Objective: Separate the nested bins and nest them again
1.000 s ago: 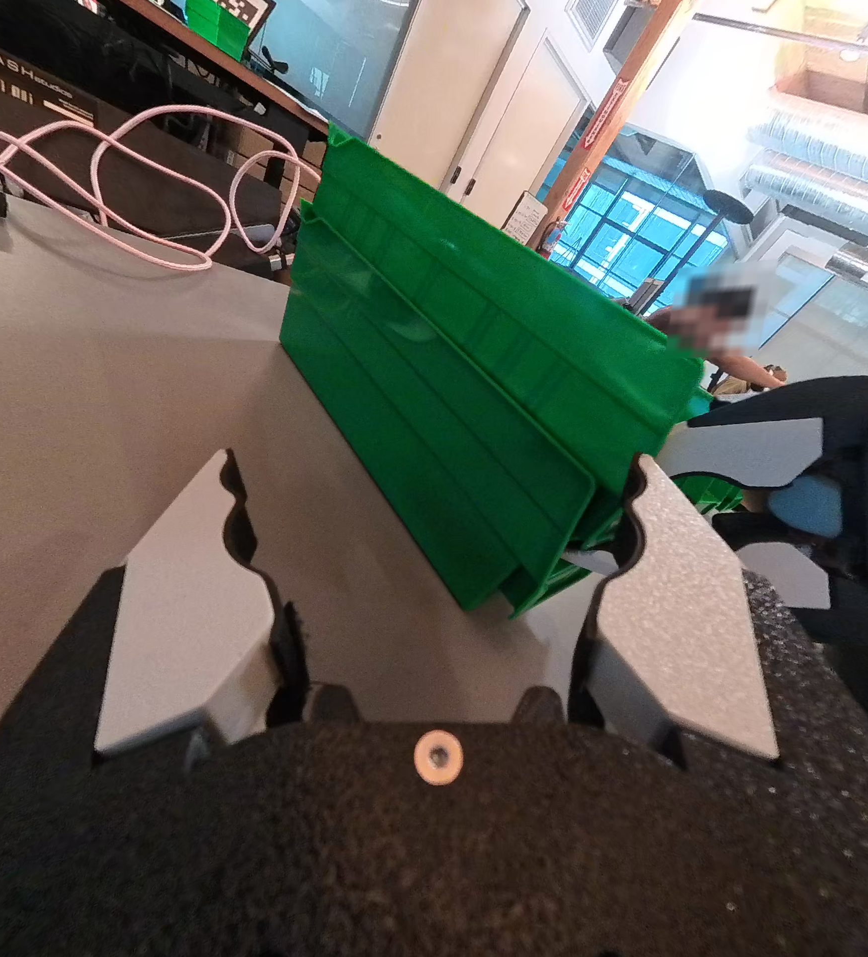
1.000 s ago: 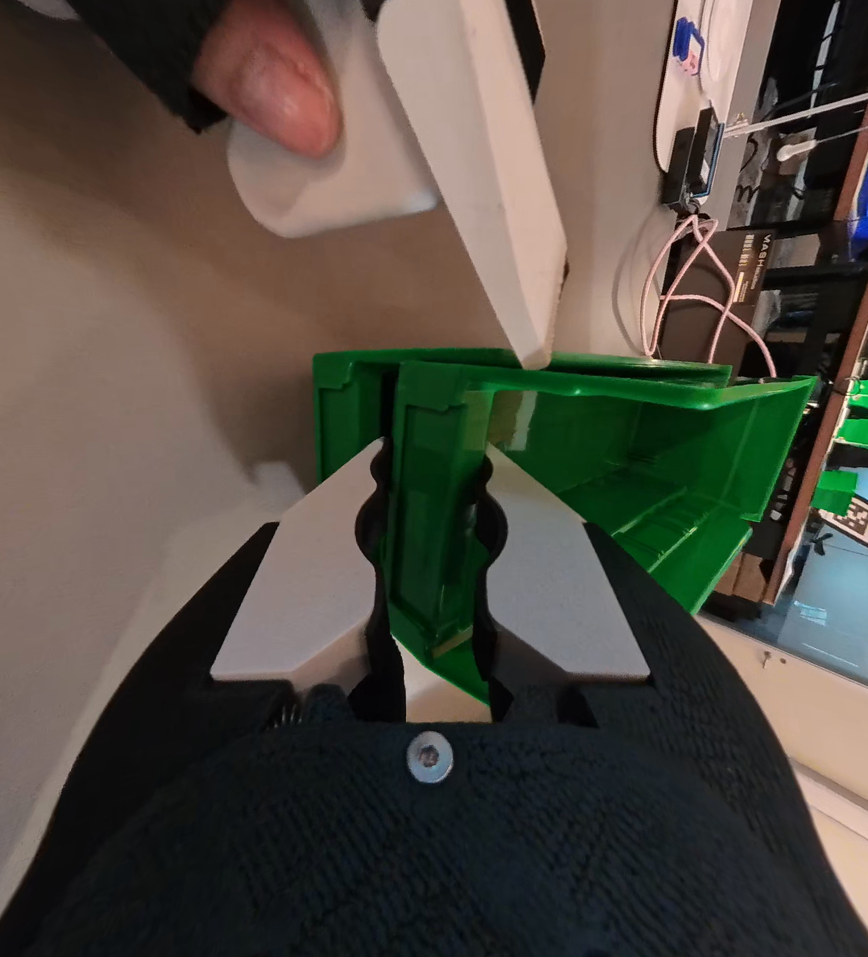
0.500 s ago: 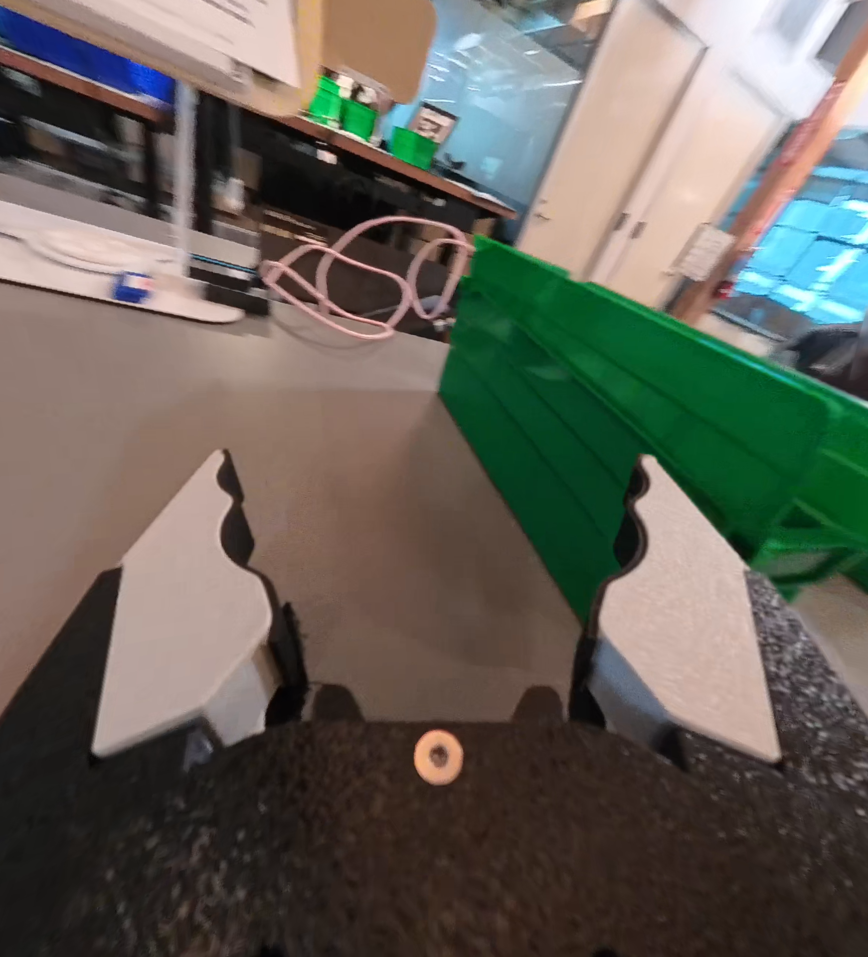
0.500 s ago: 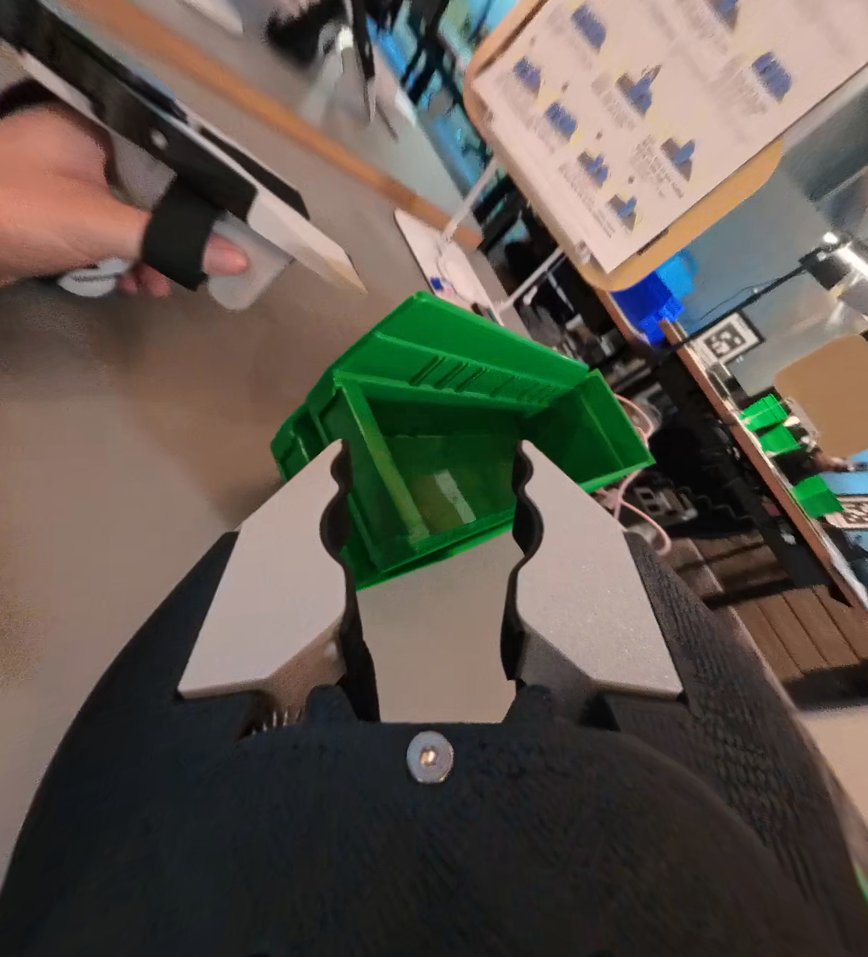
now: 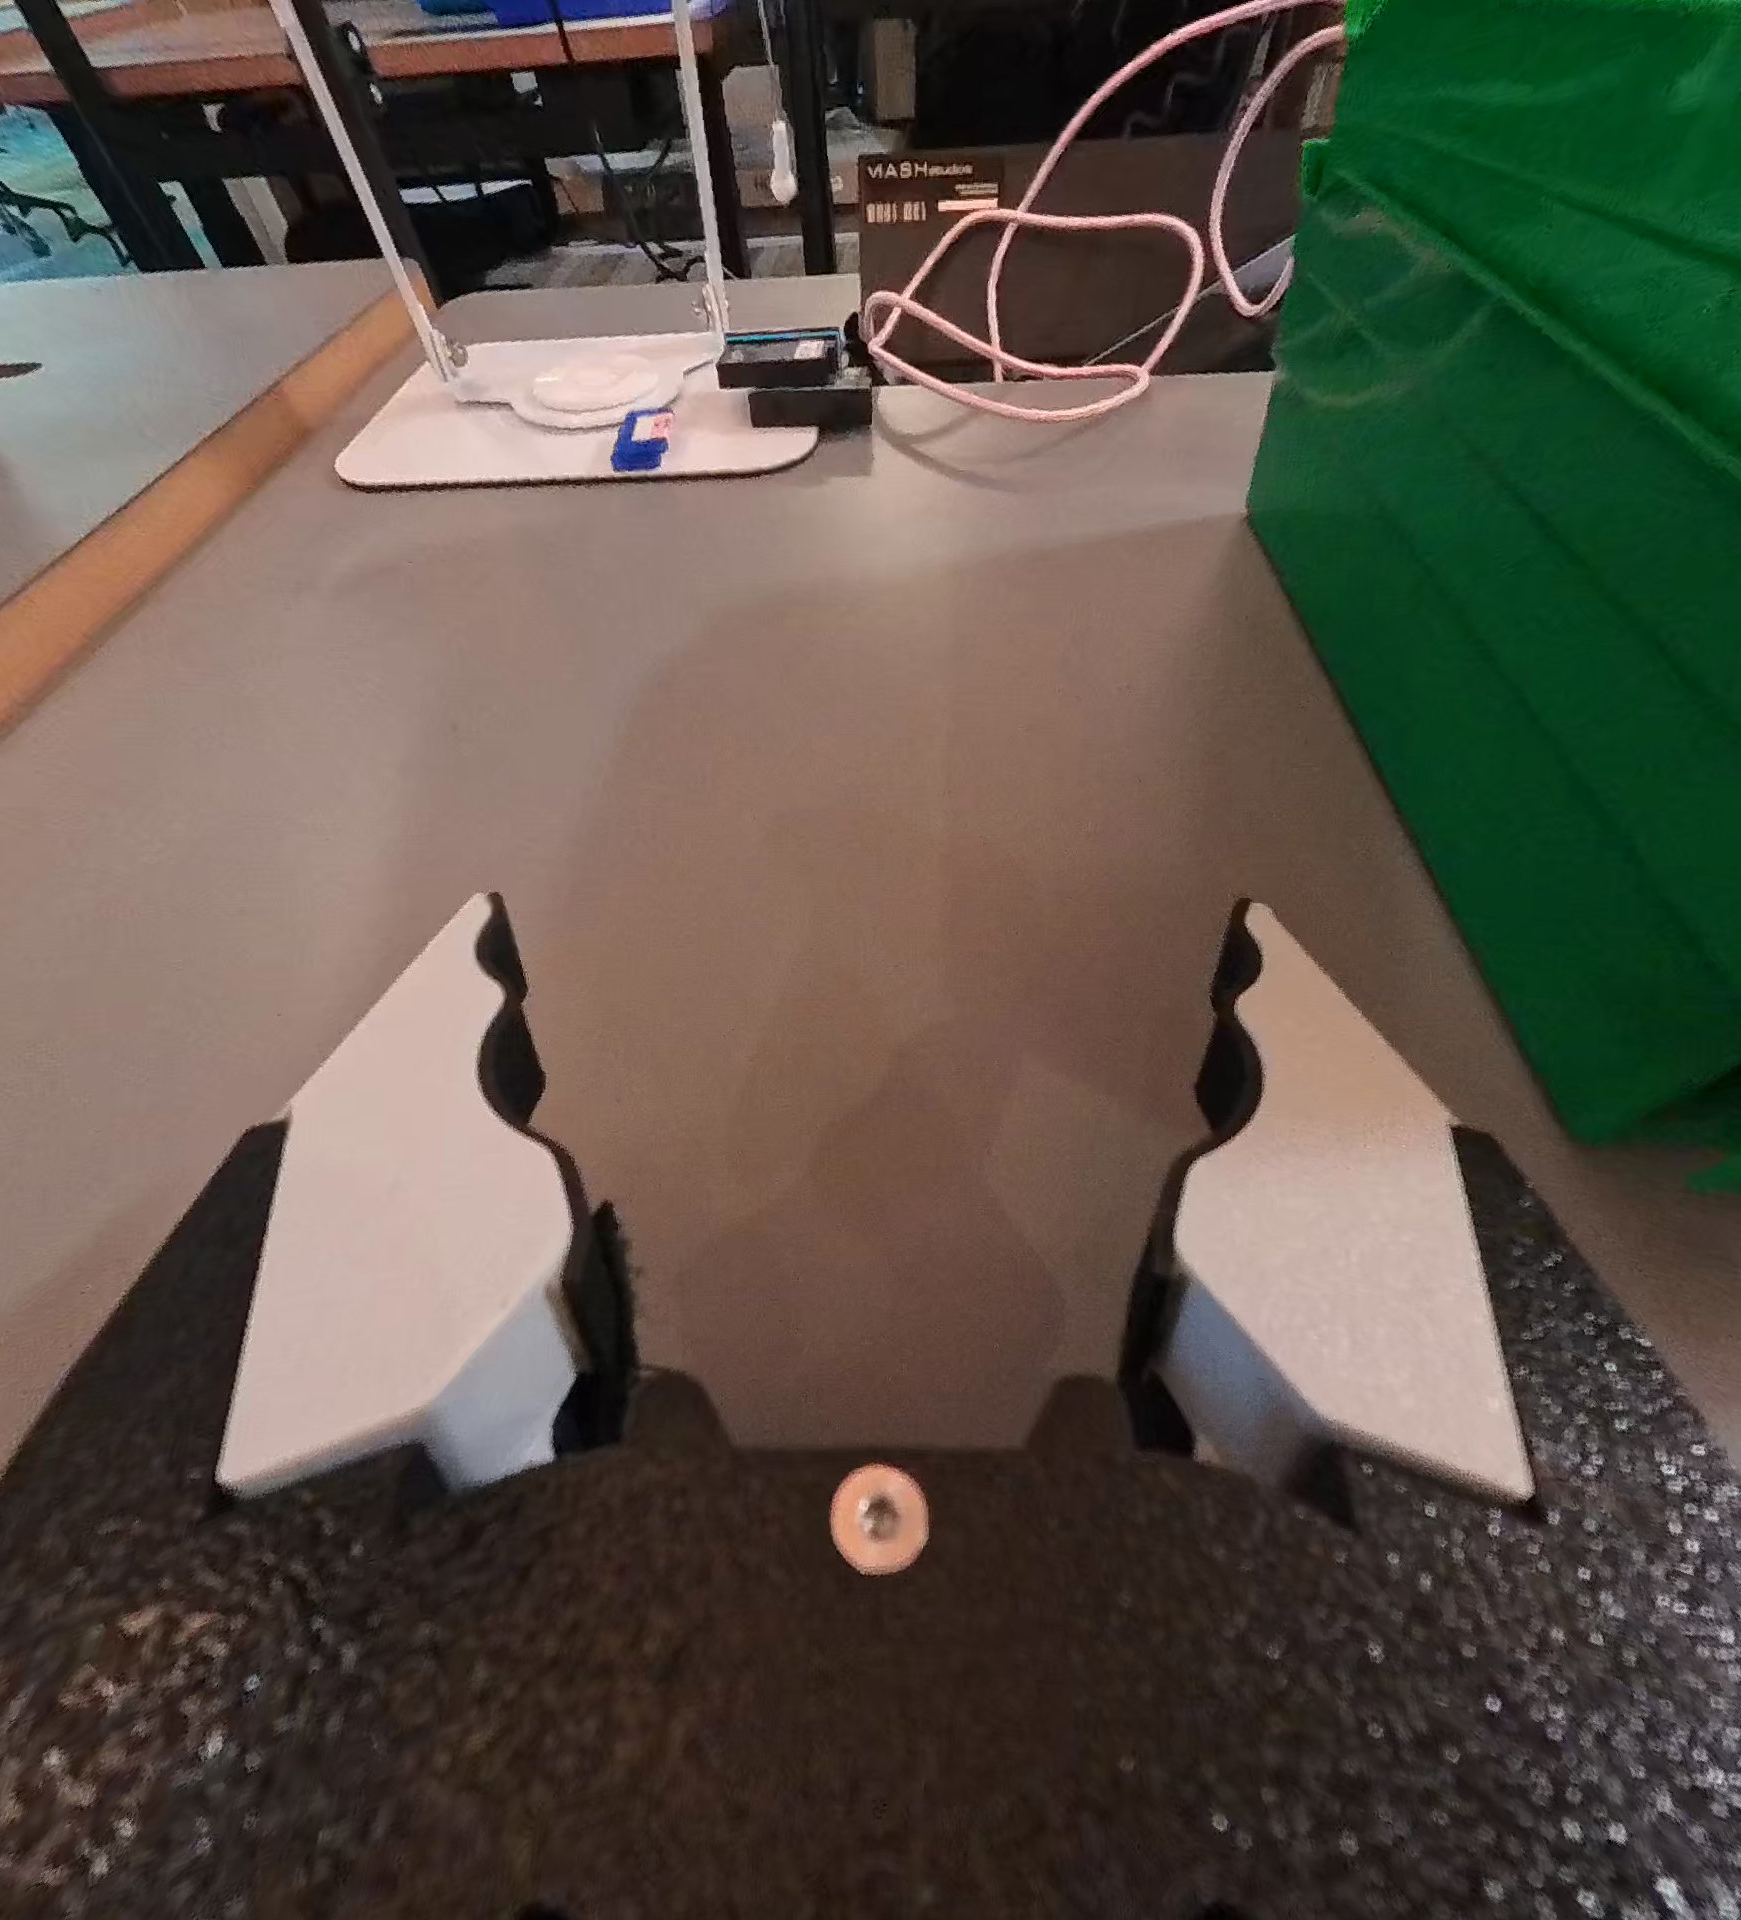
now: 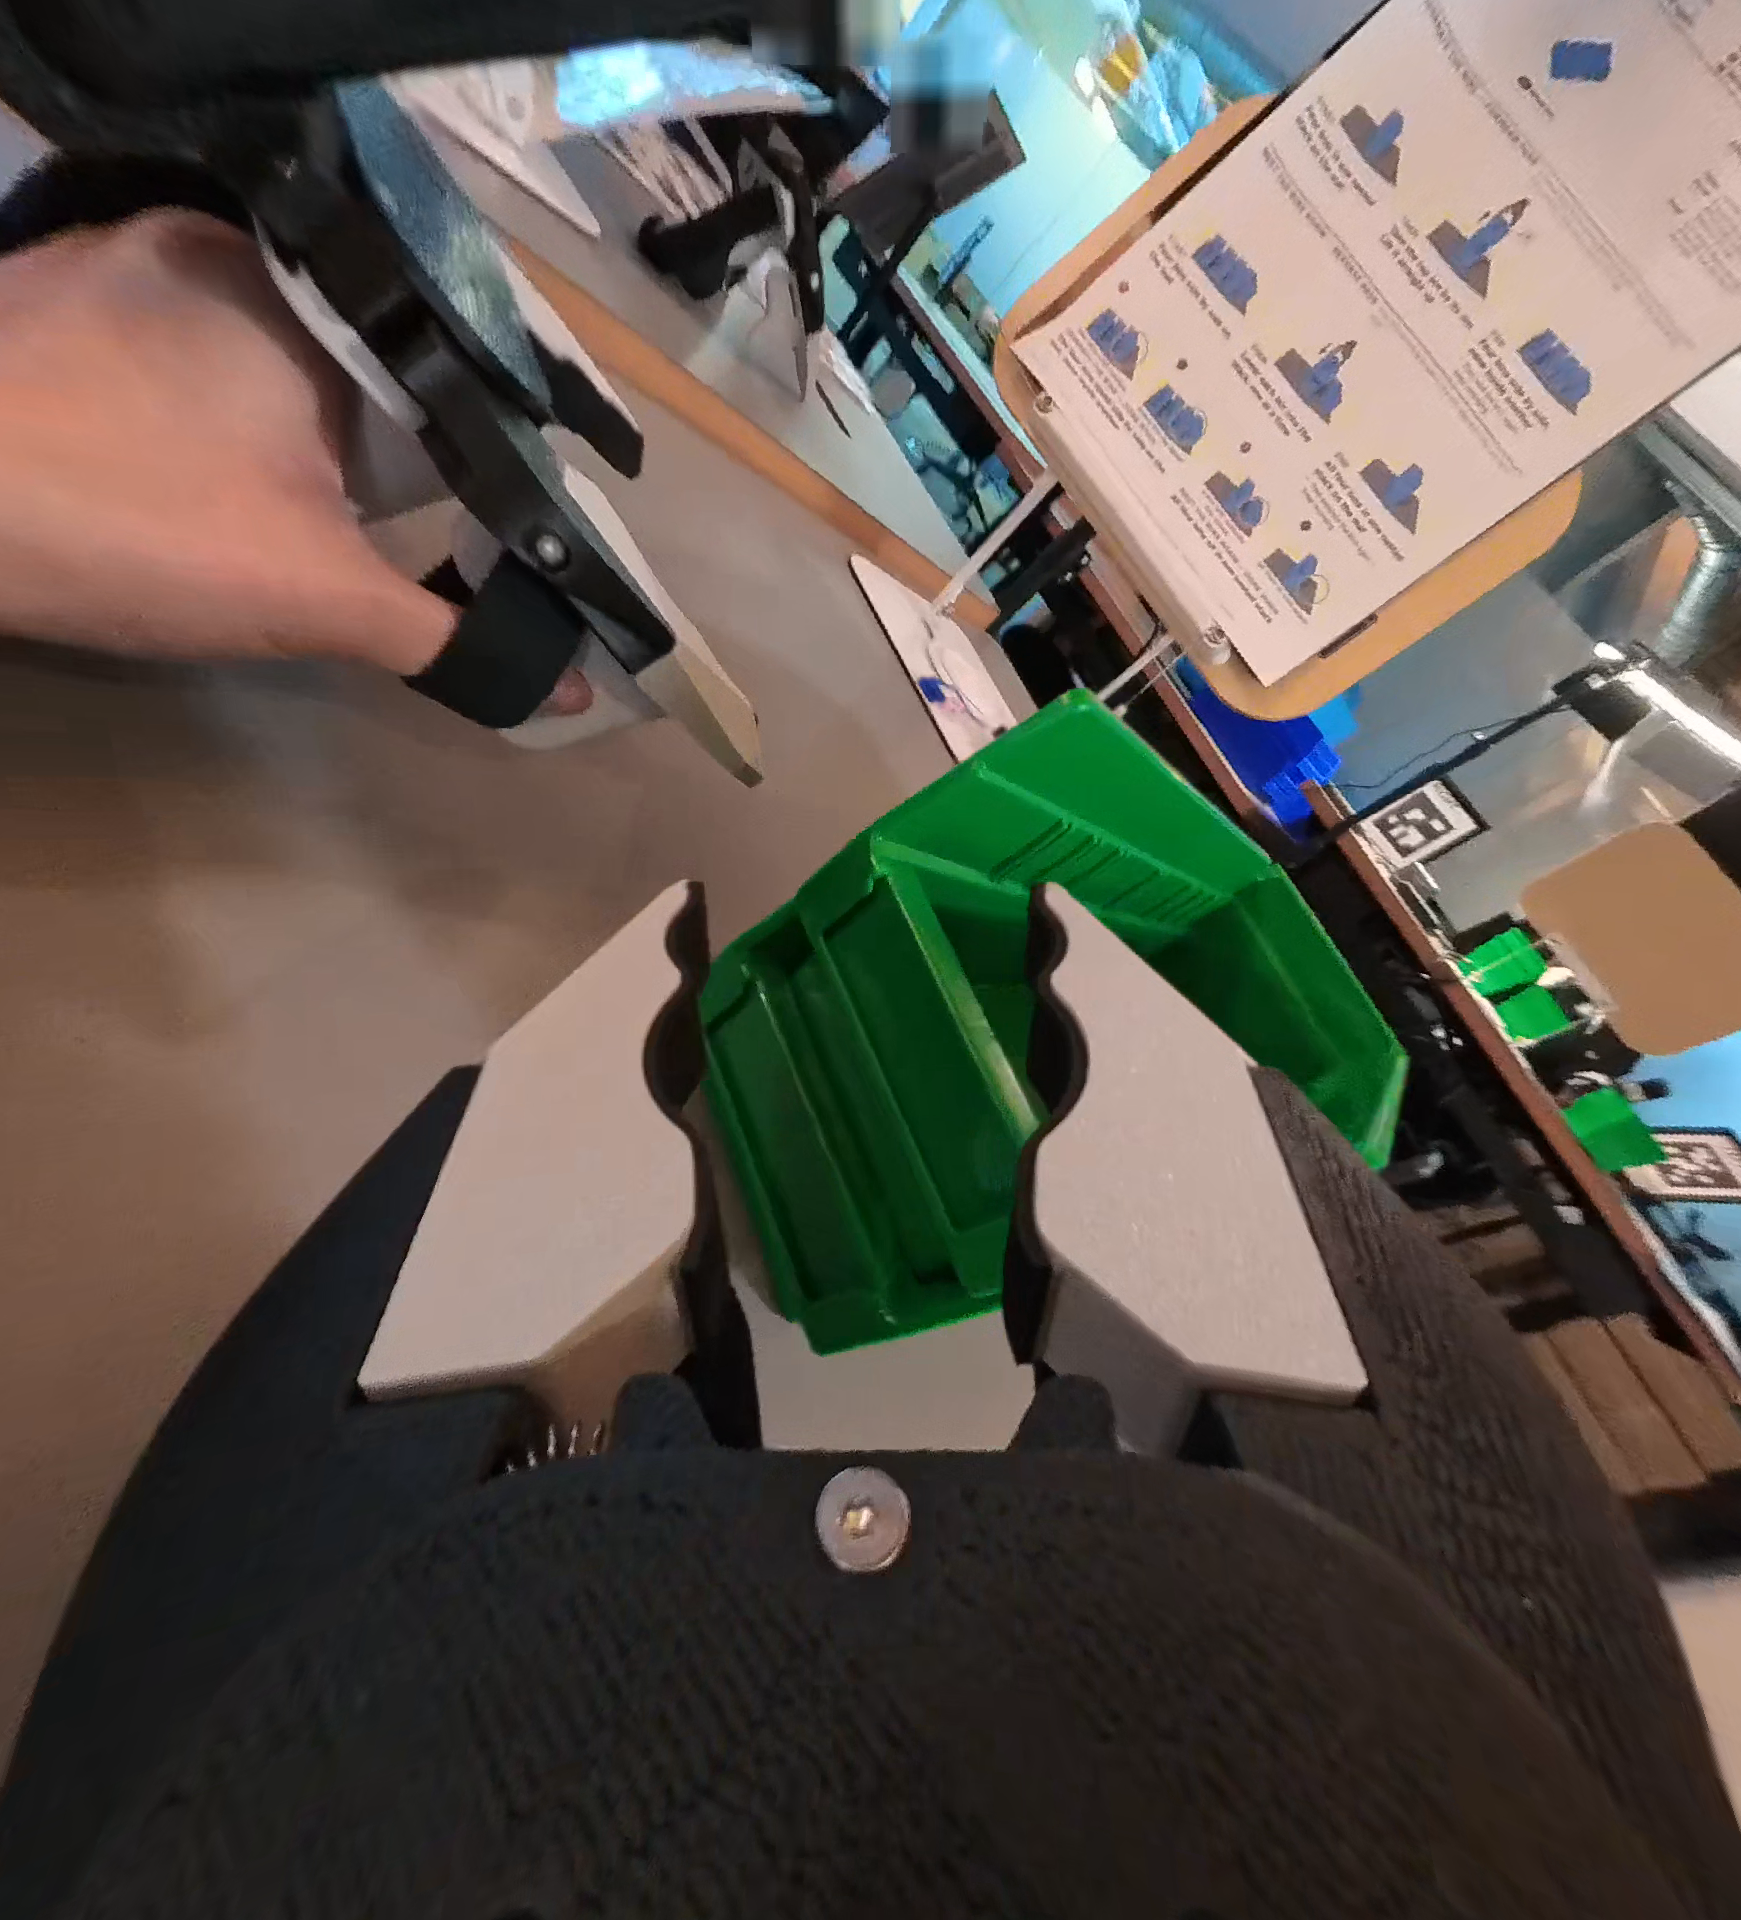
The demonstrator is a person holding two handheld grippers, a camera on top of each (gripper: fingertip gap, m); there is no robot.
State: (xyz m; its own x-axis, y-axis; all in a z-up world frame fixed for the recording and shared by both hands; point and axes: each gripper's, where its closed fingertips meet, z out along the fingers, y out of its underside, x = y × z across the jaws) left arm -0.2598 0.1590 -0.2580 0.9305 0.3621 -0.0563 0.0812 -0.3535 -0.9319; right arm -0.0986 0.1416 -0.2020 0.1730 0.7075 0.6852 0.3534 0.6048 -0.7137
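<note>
Two green bins (image 6: 845,1122), one nested in the other, lie on the grey table (image 6: 222,987). In the right wrist view their near end shows between my right gripper's fingers. My right gripper (image 6: 866,891) is open just above them, and its pads do not press on any wall. In the left wrist view the bins (image 5: 1572,623) fill the right edge. My left gripper (image 5: 868,906) is wide open and empty over bare table to the left of them. It also shows in the right wrist view (image 6: 710,717), held in a hand at the upper left.
At the table's far edge stand a white base plate with a thin stand (image 5: 575,436), a small blue block (image 5: 642,442), black boxes (image 5: 793,384) and a looped pink cable (image 5: 1053,312). A wooden table edge (image 5: 118,561) runs along the left. A printed sheet on a board (image 6: 1417,312) hangs above.
My right gripper let go of the bin wall it was shut on and drew back above the bins. My left gripper swung left, away from the bins, and stayed open.
</note>
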